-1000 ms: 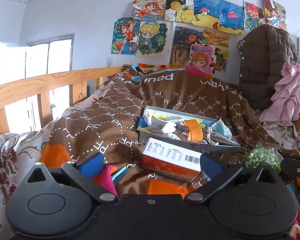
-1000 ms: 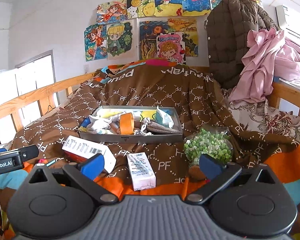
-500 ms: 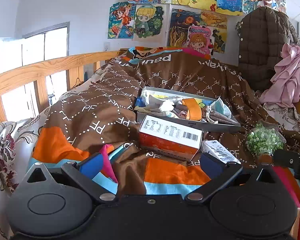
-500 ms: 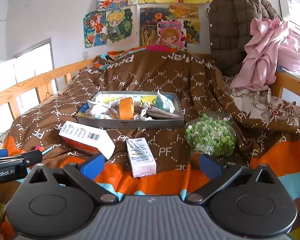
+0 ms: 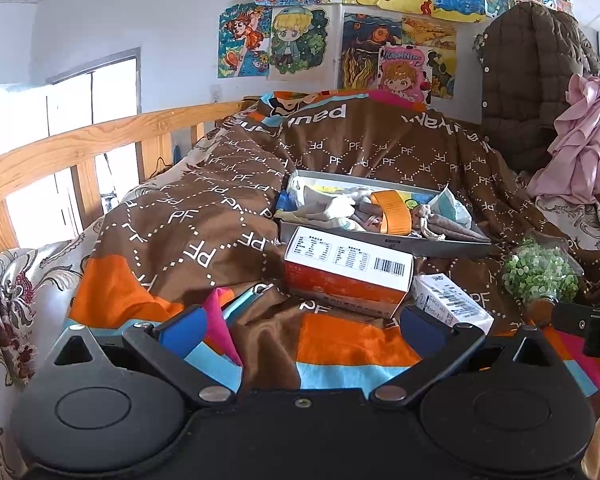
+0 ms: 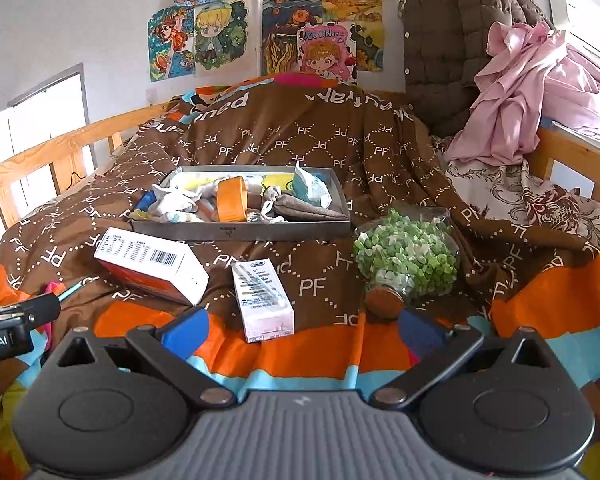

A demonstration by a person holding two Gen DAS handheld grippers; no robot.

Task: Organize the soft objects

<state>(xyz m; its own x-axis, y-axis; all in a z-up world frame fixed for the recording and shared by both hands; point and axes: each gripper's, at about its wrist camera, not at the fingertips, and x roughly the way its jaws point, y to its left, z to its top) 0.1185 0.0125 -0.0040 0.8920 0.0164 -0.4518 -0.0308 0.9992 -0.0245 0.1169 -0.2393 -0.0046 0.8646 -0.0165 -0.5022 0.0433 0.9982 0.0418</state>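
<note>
Both tools pulled back and up over the last second; the bed now shows more of its orange and blue foreground. Left tool (image 5: 300,320) fingers apart, nothing between them, hovering over the brown PF-patterned blanket (image 5: 204,240) short of the orange-and-white carton (image 5: 348,276); a second ago that carton sat right at its tips. Right tool (image 6: 304,326) also spread and empty, backed off from the small white-pink box (image 6: 262,300) and the jar of green-white pieces (image 6: 408,258) lying on its side. Soft things, socks and small cloths, sit heaped in the grey tray (image 6: 240,230) further up the bed, with an orange tape roll (image 6: 231,199) standing among them. Pink fabric scrap (image 5: 220,324) lies just beside the left tool's left finger, next to a teal pen-like item (image 5: 242,304). Judgement: the retreat reads as a survey pause between picks, no grasp under way; the pink scrap looks like the nearest loose soft piece outside the tray, likely next for the left side. Boxes and jar are hard goods, probably not part of the sort
</note>
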